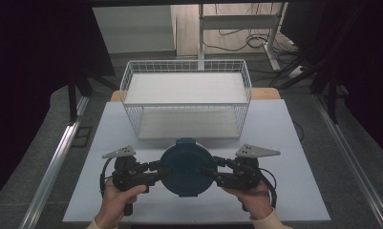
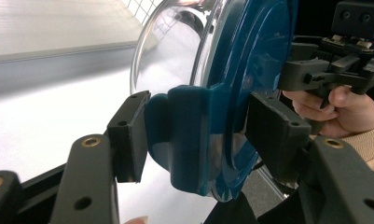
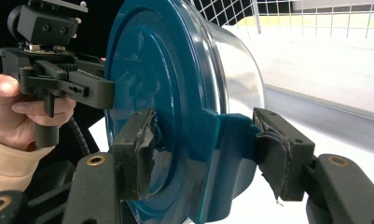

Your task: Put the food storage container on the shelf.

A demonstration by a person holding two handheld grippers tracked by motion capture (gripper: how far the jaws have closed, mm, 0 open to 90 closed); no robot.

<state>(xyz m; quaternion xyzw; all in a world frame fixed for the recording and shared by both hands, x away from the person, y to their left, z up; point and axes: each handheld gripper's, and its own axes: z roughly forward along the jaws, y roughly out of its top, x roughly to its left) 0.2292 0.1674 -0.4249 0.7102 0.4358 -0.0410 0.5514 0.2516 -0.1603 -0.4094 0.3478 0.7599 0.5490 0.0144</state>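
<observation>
A round container (image 1: pixel 185 167) with a dark teal lid and a clear body is near the front of the white table (image 1: pixel 284 138), lid facing up. My left gripper (image 1: pixel 156 171) is shut on the teal side latch (image 2: pixel 194 135) at its left edge, one pad under the rim and one on the lid. My right gripper (image 1: pixel 217 170) is shut on the opposite latch (image 3: pixel 224 149). The left gripper view looks along its own gripper (image 2: pixel 198 135) to the right gripper (image 2: pixel 324 74) beyond the lid. The right gripper view looks along its gripper (image 3: pixel 203 149) to the left one (image 3: pixel 68 84). Whether the container rests on the table I cannot tell.
A white wire basket (image 1: pixel 186 98) with two shelf levels stands just behind the container, its open front facing me. Bare table lies left and right of the grippers. Dark floor, rails and cables surround the table.
</observation>
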